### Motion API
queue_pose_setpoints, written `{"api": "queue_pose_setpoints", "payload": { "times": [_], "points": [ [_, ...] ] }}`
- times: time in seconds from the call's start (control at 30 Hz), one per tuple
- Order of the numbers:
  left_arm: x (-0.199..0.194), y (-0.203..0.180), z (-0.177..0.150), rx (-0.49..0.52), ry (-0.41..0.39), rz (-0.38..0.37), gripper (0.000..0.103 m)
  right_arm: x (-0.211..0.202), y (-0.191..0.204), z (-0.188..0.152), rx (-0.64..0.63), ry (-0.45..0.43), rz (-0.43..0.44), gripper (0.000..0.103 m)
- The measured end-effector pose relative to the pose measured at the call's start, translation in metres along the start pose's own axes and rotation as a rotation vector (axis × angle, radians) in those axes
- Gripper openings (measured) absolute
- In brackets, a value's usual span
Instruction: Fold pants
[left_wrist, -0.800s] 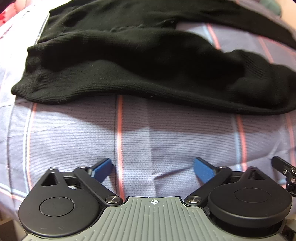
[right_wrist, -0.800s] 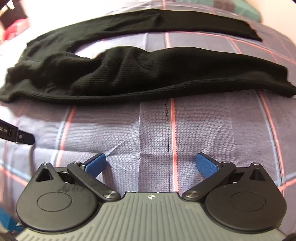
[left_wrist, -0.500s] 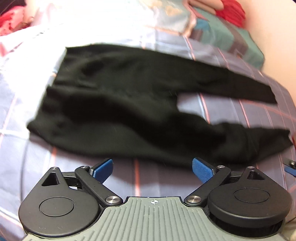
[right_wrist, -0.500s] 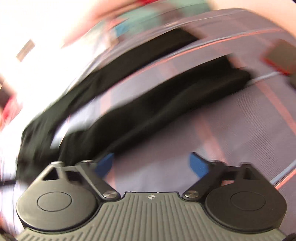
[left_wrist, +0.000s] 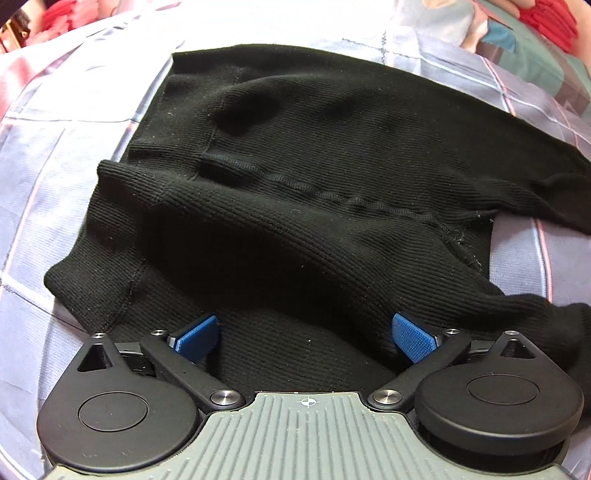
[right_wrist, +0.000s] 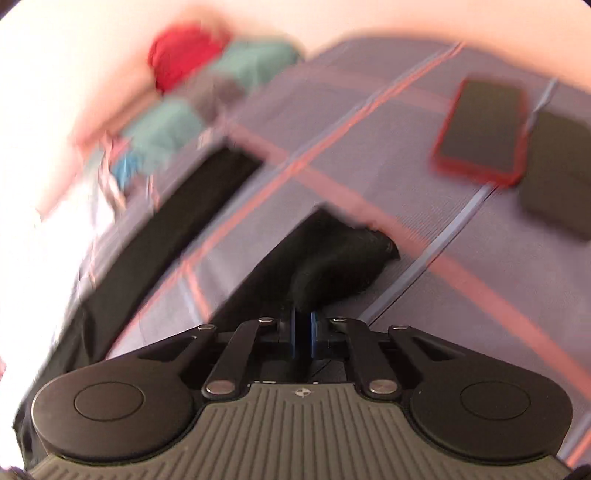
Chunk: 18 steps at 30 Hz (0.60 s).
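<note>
Pants (left_wrist: 295, 192) under spread left tool (left_wrist: 306, 332); right tool (right_wrist: 303, 332) pinching leg hem.

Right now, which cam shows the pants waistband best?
Left wrist view. The waistband of the black pants lies sharp and fully in frame ahead of the open left claw. The right wrist view is motion-blurred and shows only the two legs, with the right claw shut on the near leg's cuff.

Left tool (left_wrist: 304, 334) wide open — right tool (right_wrist: 303, 332) clamped
</note>
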<state>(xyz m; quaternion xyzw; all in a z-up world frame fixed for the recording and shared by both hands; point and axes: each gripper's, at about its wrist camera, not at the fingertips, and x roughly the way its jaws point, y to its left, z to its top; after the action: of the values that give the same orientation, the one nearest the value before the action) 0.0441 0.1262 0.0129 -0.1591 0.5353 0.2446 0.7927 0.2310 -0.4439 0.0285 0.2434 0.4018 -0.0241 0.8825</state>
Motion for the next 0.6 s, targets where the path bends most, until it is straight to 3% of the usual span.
{"api": "queue_pose_setpoints", "payload": {
  "times": [0.07,0.13,0.17,0.2,0.27,0.3,0.33,0.4,0.5,0.6],
  "points": [
    [-0.004,0.005,-0.005,0.004,-0.007,-0.013,0.103,0.005,-0.024,0.002,0.070,0.031,-0.075,0.010],
    [-0.006,0.007,-0.008,0.018,-0.003,-0.014,0.103,0.005,-0.031,-0.003,0.110,0.039,-0.048,0.012],
    [-0.008,0.008,-0.010,0.026,-0.002,-0.012,0.103,0.002,-0.028,-0.003,0.102,0.026,-0.069,0.018],
    [-0.012,0.009,-0.012,0.029,0.000,-0.009,0.103,-0.004,-0.023,-0.004,0.095,-0.011,-0.118,0.033],
    [-0.022,0.015,-0.016,0.027,0.005,-0.018,0.103,-0.023,-0.006,-0.009,0.020,-0.113,-0.231,0.048],
    [-0.024,0.020,-0.016,0.025,0.005,-0.027,0.103,-0.035,0.009,-0.015,-0.069,-0.157,-0.224,0.049],
    [-0.032,0.023,-0.020,0.027,0.004,-0.022,0.103,-0.045,0.029,-0.025,-0.184,-0.173,-0.177,0.051],
    [-0.042,0.028,-0.024,0.022,-0.009,-0.023,0.103,-0.059,0.077,-0.056,-0.437,-0.124,-0.004,0.066],
    [-0.062,0.049,-0.030,-0.013,-0.058,0.010,0.103,-0.079,0.162,-0.133,-0.850,-0.002,0.282,0.066],
    [-0.085,0.082,-0.028,-0.104,-0.093,0.004,0.103,-0.098,0.237,-0.225,-1.173,0.140,0.571,0.062]
  ]
}}
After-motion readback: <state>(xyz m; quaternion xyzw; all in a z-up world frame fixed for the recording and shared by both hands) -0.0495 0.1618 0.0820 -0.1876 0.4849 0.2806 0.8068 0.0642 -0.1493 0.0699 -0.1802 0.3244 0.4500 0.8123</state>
